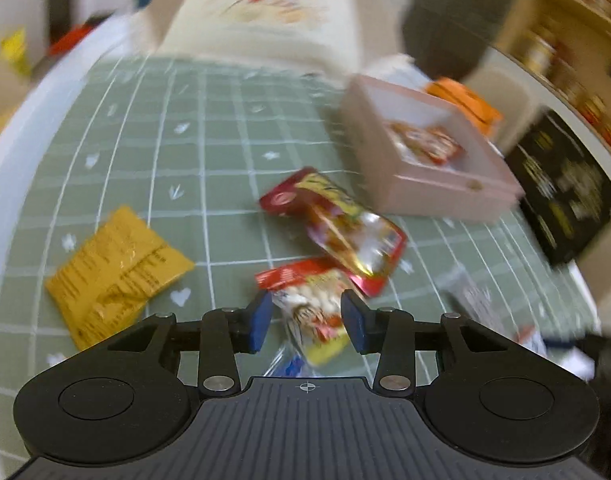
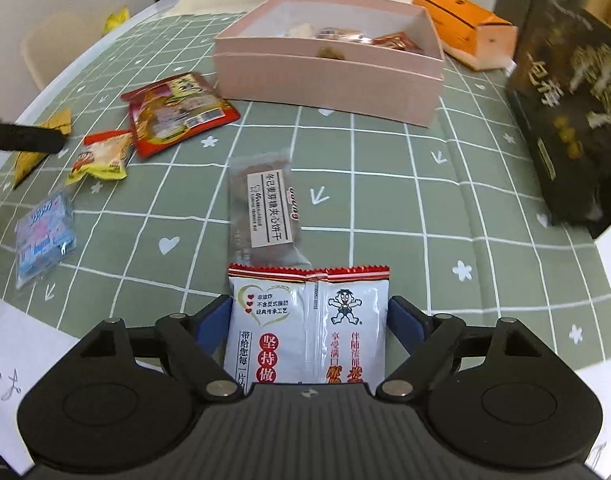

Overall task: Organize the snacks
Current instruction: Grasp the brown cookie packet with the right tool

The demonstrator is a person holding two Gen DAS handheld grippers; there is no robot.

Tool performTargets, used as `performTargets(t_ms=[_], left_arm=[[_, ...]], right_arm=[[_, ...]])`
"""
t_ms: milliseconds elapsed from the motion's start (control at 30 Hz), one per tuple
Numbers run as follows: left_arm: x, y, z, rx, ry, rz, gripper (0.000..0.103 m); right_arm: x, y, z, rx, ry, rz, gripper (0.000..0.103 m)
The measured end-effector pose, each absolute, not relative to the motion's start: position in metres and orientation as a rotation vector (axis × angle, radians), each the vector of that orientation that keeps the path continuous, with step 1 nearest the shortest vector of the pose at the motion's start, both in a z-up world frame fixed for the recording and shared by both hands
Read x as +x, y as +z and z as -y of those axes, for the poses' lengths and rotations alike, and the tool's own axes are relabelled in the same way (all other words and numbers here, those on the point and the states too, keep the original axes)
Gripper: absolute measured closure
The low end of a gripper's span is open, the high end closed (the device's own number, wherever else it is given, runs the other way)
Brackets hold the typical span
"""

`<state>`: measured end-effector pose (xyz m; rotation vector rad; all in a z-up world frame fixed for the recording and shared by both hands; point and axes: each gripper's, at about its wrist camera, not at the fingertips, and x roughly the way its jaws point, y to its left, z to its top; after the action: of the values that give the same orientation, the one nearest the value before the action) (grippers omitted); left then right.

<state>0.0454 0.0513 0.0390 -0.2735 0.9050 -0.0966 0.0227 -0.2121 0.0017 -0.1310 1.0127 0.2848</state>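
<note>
A pink open box (image 2: 329, 80) with a few snacks inside stands at the far side of the green checked tablecloth (image 2: 385, 200); it also shows in the left wrist view (image 1: 437, 184). My right gripper (image 2: 309, 320) is shut on a white rice-cracker packet (image 2: 307, 328). A brown biscuit packet (image 2: 265, 212) lies just ahead of it. My left gripper (image 1: 307, 320) is open, its fingers either side of a small red-and-yellow packet (image 1: 309, 308) on the cloth. A large red packet (image 1: 337, 224) lies beyond. A yellow packet (image 1: 113, 272) lies to the left.
An orange box (image 2: 465, 28) and a black box (image 2: 569, 120) stand to the right of the pink box. A blue transparent packet (image 2: 43, 232) lies at the left. White paper (image 2: 21, 360) covers the near table edge. A chair (image 1: 265, 12) stands behind the table.
</note>
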Motion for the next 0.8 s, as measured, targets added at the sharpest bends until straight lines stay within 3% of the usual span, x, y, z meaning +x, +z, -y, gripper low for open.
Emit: performTargets(t_ms=[133, 333, 667, 800], left_arm=[[0.072, 0.023, -0.032, -0.316, -0.122, -0.943, 0.058], [0.075, 0.020, 0.019, 0.116, -0.165, -0.901, 0.056], [0.064, 0.021, -0.035, 0.074, -0.030, -0.910, 0.060], [0.067, 0.022, -0.039, -0.046, -0.188, -0.918, 0.023]], right_arm=[[0.020, -0.001, 0.210, -0.117, 0.269, -1.001, 0.013], [0.014, -0.005, 0.199, -0.112, 0.256, -0.983, 0.003], [0.014, -0.009, 0.198, -0.104, 0.260, -0.924, 0.000], [0.013, -0.010, 0.198, -0.091, 0.243, -0.914, 0.000]])
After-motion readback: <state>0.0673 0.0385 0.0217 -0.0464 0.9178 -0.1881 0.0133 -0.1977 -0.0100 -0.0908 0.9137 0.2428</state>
